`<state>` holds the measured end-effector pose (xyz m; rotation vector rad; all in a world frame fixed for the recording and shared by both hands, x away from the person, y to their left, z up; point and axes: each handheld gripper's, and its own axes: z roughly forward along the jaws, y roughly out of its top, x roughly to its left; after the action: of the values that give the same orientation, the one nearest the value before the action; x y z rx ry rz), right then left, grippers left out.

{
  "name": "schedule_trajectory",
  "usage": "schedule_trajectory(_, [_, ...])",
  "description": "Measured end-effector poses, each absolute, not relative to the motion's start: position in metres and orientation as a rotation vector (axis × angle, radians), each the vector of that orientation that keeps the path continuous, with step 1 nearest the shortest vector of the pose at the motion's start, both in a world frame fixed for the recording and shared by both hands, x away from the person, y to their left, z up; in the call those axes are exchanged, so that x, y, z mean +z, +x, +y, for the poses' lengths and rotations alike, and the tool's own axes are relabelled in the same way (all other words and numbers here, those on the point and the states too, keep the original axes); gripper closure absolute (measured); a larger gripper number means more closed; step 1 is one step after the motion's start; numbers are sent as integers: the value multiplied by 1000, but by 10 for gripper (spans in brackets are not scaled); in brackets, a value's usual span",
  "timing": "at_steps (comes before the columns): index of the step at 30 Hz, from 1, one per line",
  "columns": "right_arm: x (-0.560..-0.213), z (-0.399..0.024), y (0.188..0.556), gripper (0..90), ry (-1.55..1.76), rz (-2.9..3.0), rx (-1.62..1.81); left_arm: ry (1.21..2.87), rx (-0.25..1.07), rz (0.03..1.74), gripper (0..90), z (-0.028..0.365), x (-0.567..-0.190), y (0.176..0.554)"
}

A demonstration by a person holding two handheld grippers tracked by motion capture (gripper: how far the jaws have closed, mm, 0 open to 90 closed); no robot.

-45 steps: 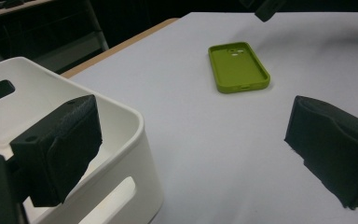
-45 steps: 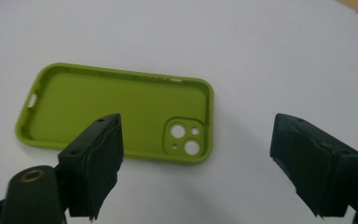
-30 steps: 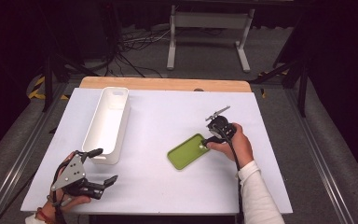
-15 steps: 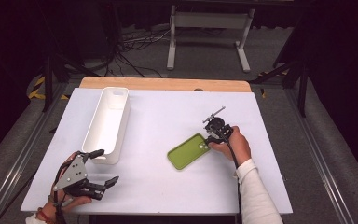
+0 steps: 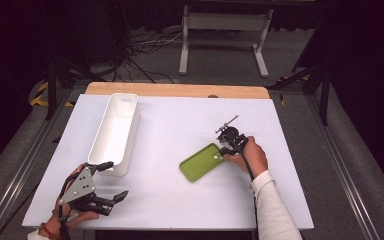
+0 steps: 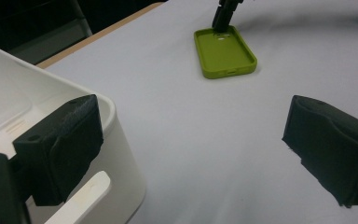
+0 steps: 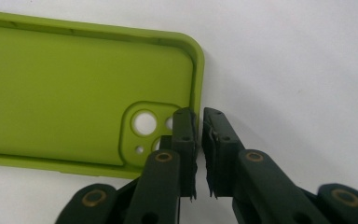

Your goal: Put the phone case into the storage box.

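1. The green phone case [image 5: 201,162] lies flat on the white tabletop [image 5: 180,120], open side up, right of centre and well apart from the white bin [image 5: 115,132].
2. In the high view its long axis runs diagonally: the camera-cutout end points up and to the right, toward the person's right hand [image 5: 250,155]; the other end points down and to the left.
3. The right tool [image 7: 198,135] has just been closing and now has its jaws pressed nearly together, pinching the short end wall of the case beside the camera cutout [image 7: 144,123]. One jaw sits inside the case, the other outside the wall.
4. The case still rests on the tabletop in the right gripper view.
5. The left tool [image 5: 111,182] is near the front left corner of the tabletop, jaws spread wide and holding nothing.
6. In the left gripper view one of its jaws stands at the rim of the bin's near end, the other over bare tabletop.
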<state>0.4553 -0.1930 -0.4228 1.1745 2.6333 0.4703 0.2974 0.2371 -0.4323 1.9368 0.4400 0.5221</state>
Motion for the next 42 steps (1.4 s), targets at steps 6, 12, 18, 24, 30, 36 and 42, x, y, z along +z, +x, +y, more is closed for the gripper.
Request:
schedule_trajectory(6, [-423,-194,454,886,1171,2642,493,1943,515,443,56,236,-433,298])
schedule_trajectory(12, [-423,-193,452,890,1157,2623,495,1947,516,442,57,238,-432,298])
schedule_trajectory(18, [-420,-191,446,891,1128,2588,540,1936,520,446,58,239,-432,297])
schedule_trajectory(24, [-410,-196,438,891,1119,2519,609,1937,521,443,58,241,-431,297])
schedule_trajectory(30, [-402,-200,431,891,1098,2449,666,1937,510,447,58,239,-431,297])
schedule_trajectory(36, [-396,-196,421,892,1016,2352,684,1935,513,446,59,238,-431,297])
schedule_trajectory(42, [-381,-189,403,892,896,2188,727,1931,520,441,58,239,-430,296])
